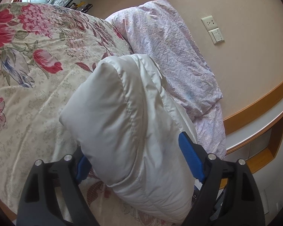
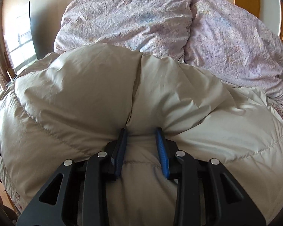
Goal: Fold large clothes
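Observation:
A white puffy down jacket [image 1: 130, 124] lies on the floral bedspread [image 1: 28, 79]. In the left wrist view my left gripper [image 1: 135, 160] holds a thick padded part of it between its blue pads [image 1: 190, 158], jaws wide around the bulk. In the right wrist view the same jacket [image 2: 84, 98] fills the frame, bunched and folded. My right gripper [image 2: 141, 143] is shut on a pinched fold of it, with the blue pads [image 2: 162, 150] pressing from both sides.
Two lilac pillows [image 2: 126, 18] lie at the head of the bed behind the jacket, one also in the left wrist view [image 1: 166, 43]. A wall with a socket and switch [image 1: 213, 29] and a wooden niche shelf [image 1: 264, 143] stand to the right of the bed.

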Available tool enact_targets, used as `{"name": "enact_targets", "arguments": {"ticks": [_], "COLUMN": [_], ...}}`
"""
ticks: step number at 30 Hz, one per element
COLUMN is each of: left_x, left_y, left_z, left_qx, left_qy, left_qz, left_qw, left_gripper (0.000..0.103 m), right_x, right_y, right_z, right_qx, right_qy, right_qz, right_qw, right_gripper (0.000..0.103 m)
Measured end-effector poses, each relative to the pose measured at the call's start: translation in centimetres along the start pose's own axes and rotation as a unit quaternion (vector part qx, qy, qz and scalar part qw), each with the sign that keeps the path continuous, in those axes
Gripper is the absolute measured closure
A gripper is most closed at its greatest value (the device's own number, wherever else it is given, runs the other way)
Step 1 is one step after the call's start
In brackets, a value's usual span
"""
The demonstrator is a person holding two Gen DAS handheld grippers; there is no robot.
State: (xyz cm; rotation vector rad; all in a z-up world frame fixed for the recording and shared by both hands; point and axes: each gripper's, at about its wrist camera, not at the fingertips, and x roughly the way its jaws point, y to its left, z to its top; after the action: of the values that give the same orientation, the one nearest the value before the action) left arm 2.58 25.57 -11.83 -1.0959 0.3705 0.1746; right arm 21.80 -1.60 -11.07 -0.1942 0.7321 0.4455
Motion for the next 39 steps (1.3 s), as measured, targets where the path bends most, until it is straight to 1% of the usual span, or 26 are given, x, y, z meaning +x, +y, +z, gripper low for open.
{"name": "enact_targets", "arguments": {"ticks": [5,7,9,10,12,13,15,16,17,20,21,22,23,24,25,26,29,30,32,33,34,35,37,38,39], "left_x": [0.6,0.4,0.2,0.2,0.4,0.6,0.8,0.6,0.3,-0.1,-0.2,-0.1,0.0,0.2,0.2,0.5,1.1,1.6,2.1,2.2,2.2,2.1,1.8,1.8,1.7], "left_y": [0.0,0.6,1.5,1.9,2.3,2.3,2.3,2.4,2.4,2.1,1.7,1.4,1.0,0.8,0.8,0.9,1.7,1.8,1.5,1.2,1.0,1.1,1.8,2.1,2.2], "left_z": [0.1,0.2,0.4,0.6,0.9,0.9,0.9,0.8,0.6,0.1,-0.2,-0.4,-0.7,-0.8,-0.7,-0.2,1.6,2.2,2.6,2.5,2.2,2.0,2.0,2.2,2.3], "left_qx": [-0.019,-0.047,-0.083,-0.091,-0.094,-0.091,-0.081,-0.083,-0.09,-0.098,-0.1,-0.1,-0.099,-0.102,-0.106,-0.113,-0.138,-0.134,-0.117,-0.107,-0.1,-0.096,-0.11,-0.12,-0.122], "left_qy": [-0.01,-0.018,-0.018,-0.014,0.002,0.011,0.033,0.045,0.052,0.068,0.077,0.085,0.091,0.093,0.087,0.078,0.044,0.036,0.025,0.022,0.019,0.017,0.019,0.024,0.028], "left_qz": [-0.003,-0.028,-0.061,-0.073,-0.084,-0.084,-0.054,-0.041,-0.037,-0.006,0.005,0.006,0.011,0.012,0.007,-0.002,-0.017,-0.022,-0.019,-0.014,-0.008,-0.006,-0.017,-0.024,-0.024], "left_qw": [0.9998,0.9983,0.9945,0.9931,0.992,0.9923,0.9947,0.9946,0.9939,0.9928,0.992,0.9914,0.9908,0.9904,0.9906,0.9905,0.9892,0.9901,0.9927,0.9939,0.9948,0.9952,0.9936,0.9922,0.9919], "left_gripper": [0.024,0.026,0.027,0.029,0.032,0.038,0.047,0.05,0.049,0.046,0.041,0.035,0.033,0.029,0.025,0.024,0.024,0.024,0.025,0.027,0.033,0.036,0.046,0.047,0.052], "right_x": [0.1,0.1,0.1,0.1,0.1,0.1,0.0,0.0,-0.1,-0.1,-0.1,-0.1,-0.1,0.0,0.0,-0.1,-0.1,-0.1,-0.1,-0.1,-0.1,0.0,-0.1,0.0,0.0], "right_y": [0.1,0.1,0.1,0.1,0.0,0.0,-0.1,-0.1,-0.1,-0.2,-0.2,-0.2,-0.2,-0.2,-0.2,-0.2,-0.3,-0.3,-0.3,-0.3,-0.3,-0.4,-0.3,-0.3,-0.2], "right_z": [-0.2,-0.2,-0.3,-0.3,-0.3,-0.3,-0.3,-0.3,-0.4,-0.4,-0.4,-0.4,-0.4,-0.4,-0.4,-0.4,-0.5,-0.5,-0.5,-0.5,-0.5,-0.5,-0.6,-0.5,-0.5], "right_qx": [0.003,0.003,0.004,0.005,0.006,0.006,0.005,0.005,0.005,0.007,0.007,0.006,0.007,0.007,0.008,0.006,0.006,0.007,0.009,0.009,0.008,0.008,0.008,0.006,0.005], "right_qy": [-0.001,-0.002,-0.002,-0.002,-0.003,-0.003,-0.005,-0.005,-0.005,-0.006,-0.006,-0.006,-0.006,-0.006,-0.006,-0.006,-0.008,-0.009,-0.011,-0.011,-0.012,-0.012,-0.012,-0.012,-0.012], "right_qz": [-0.001,-0.002,0.0,0.001,0.001,0.001,0.002,0.004,0.004,0.006,0.005,0.005,0.007,0.007,0.007,0.006,0.01,0.011,0.014,0.015,0.015,0.015,0.014,0.014,0.013], "right_qw": [1.0,1.0,1.0,1.0,1.0,1.0,1.0,1.0,1.0,1.0,1.0,1.0,1.0,1.0,1.0,1.0,1.0,1.0,1.0,1.0,1.0,1.0,1.0,1.0,1.0], "right_gripper": [0.069,0.069,0.069,0.069,0.069,0.069,0.069,0.069,0.069,0.069,0.069,0.069,0.069,0.069,0.069,0.069,0.069,0.069,0.069,0.069,0.069,0.069,0.069,0.069,0.069]}}
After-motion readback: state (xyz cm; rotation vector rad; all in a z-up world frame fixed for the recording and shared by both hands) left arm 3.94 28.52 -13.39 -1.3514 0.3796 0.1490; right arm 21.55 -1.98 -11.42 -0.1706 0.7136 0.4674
